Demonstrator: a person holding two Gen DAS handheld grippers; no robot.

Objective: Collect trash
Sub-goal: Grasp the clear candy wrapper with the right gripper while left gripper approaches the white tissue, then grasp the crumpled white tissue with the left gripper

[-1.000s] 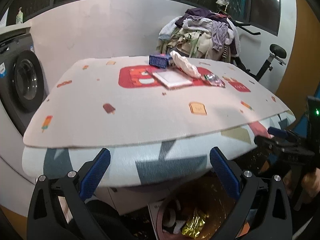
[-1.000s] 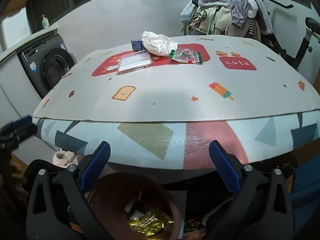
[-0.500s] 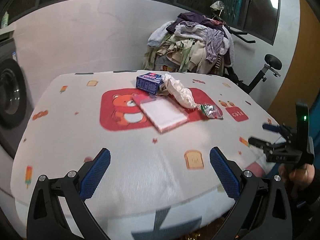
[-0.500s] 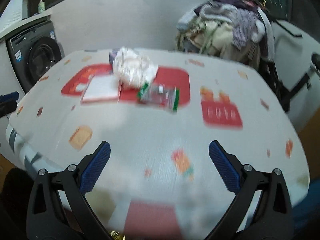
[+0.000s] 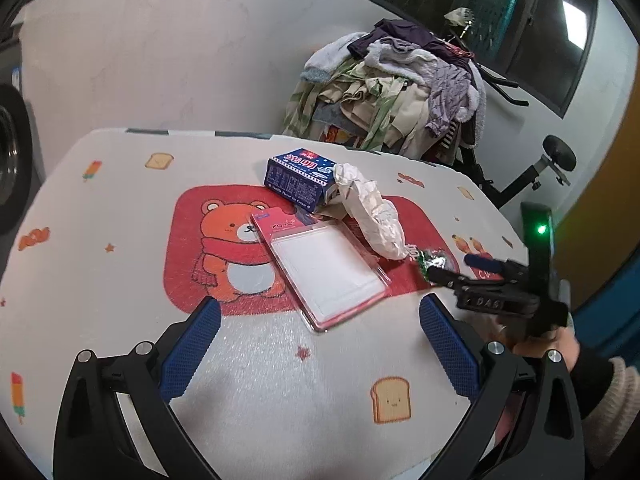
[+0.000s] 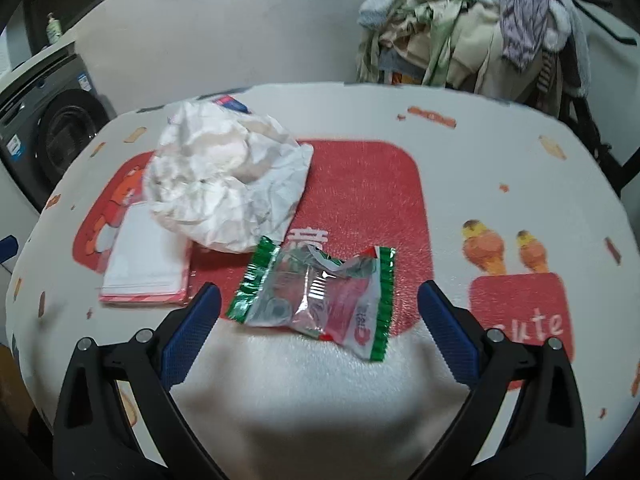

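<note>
- Cartoon-print table cover (image 6: 360,400) fills both views, laundry pile (image 6: 480,20) behind the far edge.
- Green-edged candy wrapper (image 6: 316,296) lies flat on the red patch, long axis left-to-right, just ahead of the right gripper (image 6: 318,336).
- Right gripper's blue fingers stand wide apart, holding nothing.
- Crumpled white paper (image 6: 224,176) touches the wrapper's far-left corner; bare cover to its right.
- Left gripper (image 5: 318,344) also spread, empty, before the pink packet (image 5: 324,268).
</note>
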